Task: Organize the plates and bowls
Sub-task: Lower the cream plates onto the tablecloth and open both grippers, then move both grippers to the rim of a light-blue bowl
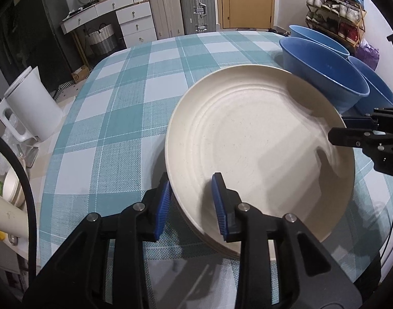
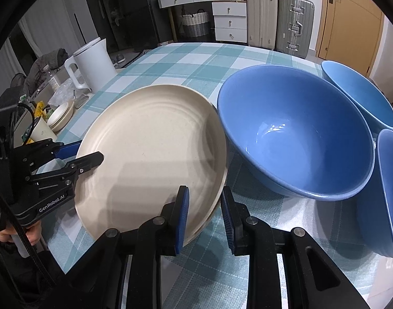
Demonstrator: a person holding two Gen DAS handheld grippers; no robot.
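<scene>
A stack of cream plates point(image 1: 258, 139) point(image 2: 150, 149) sits on the checked tablecloth point(image 1: 134, 97). My left gripper point(image 1: 191, 177) point(image 2: 89, 150) straddles the stack's near-left rim with one blue pad outside and one inside; the inner pad stands off the rim, so the gripper is open. On the opposite rim my right gripper point(image 2: 204, 188) point(image 1: 339, 128) is shut on the top plate. Three blue bowls stand upright just right of the plates: a big near one point(image 2: 294, 134) point(image 1: 325, 77), one behind point(image 2: 358, 92) and one at the right edge point(image 2: 392, 188).
A white kettle point(image 1: 32, 103) point(image 2: 91, 64) stands at the table's left edge. Beside it, off the table, are small cream dishes point(image 2: 60, 114) and a cup. Bare cloth stretches behind the plates. Drawers and suitcases point(image 2: 294, 23) line the far wall.
</scene>
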